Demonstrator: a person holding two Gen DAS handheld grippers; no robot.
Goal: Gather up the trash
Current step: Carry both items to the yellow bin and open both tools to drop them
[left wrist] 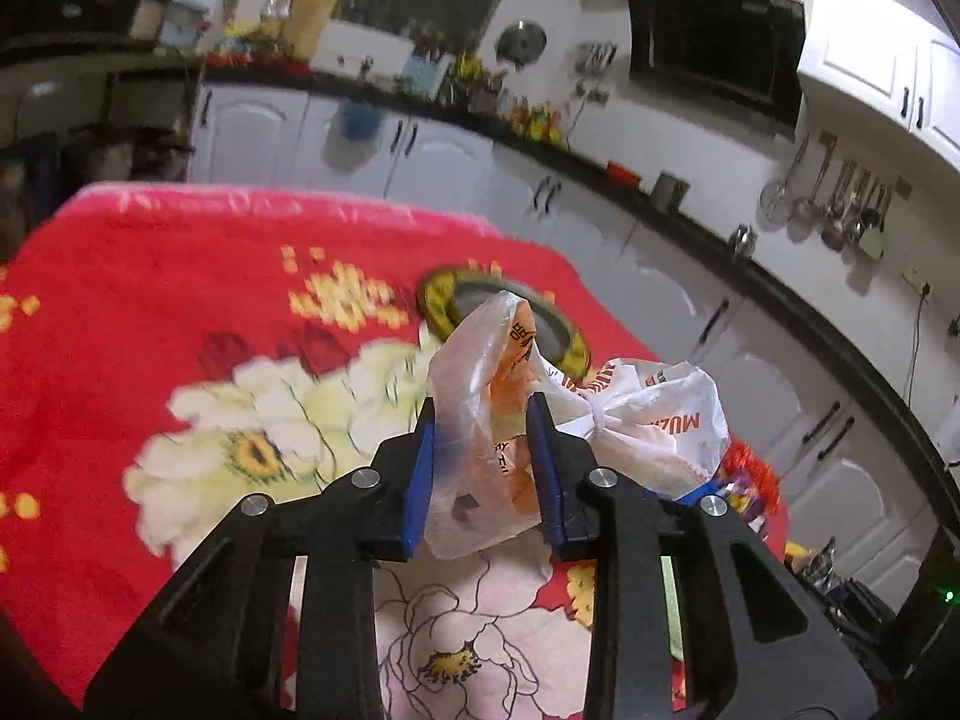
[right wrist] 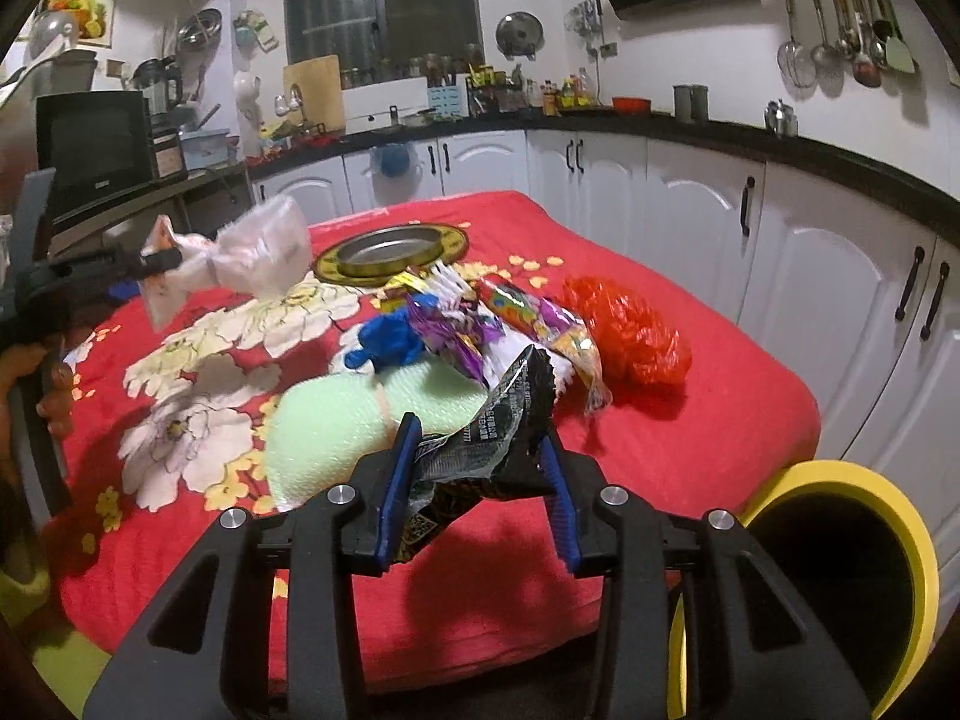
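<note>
The right gripper (right wrist: pixel 480 480) is sitting closest in the right wrist view, and its blue fingers (right wrist: pixel 397 483) are squeezing a crinkled black wrapper (right wrist: pixel 498 426), lifting it off the red flowered cloth (right wrist: pixel 690 444) that is covering the surface. At about 4 o'clock from that gripper, down past the edge of the cloth, a yellow-rimmed bin (right wrist: pixel 864 588) is standing with its dark mouth showing. Just behind the black wrapper a pale green foam sheet (right wrist: pixel 336 432) is lying on the cloth. A bit farther, at about 12 o'clock, a blue glove (right wrist: pixel 384 342) and some bright purple and orange snack wrappers (right wrist: pixel 540 318) are lying in a pile, with a crumpled red plastic bag (right wrist: pixel 630 330) beside them at about 1 o'clock. Farther still, a round metal dish with a yellow rim (right wrist: pixel 390 252) is resting on the cloth. In the left wrist view, the left gripper (left wrist: pixel 483 456) is holding a see-through plastic bag with orange print (left wrist: pixel 480 432), its blue fingers (left wrist: pixel 420 480) pinching the bag on both sides, and a knotted white bag (left wrist: pixel 654 420) is hanging from it at about 2 o'clock, up above the cloth. Far behind, white cupboards (right wrist: pixel 690 204) and a black counter (right wrist: pixel 720 138) are running along the wall.
</note>
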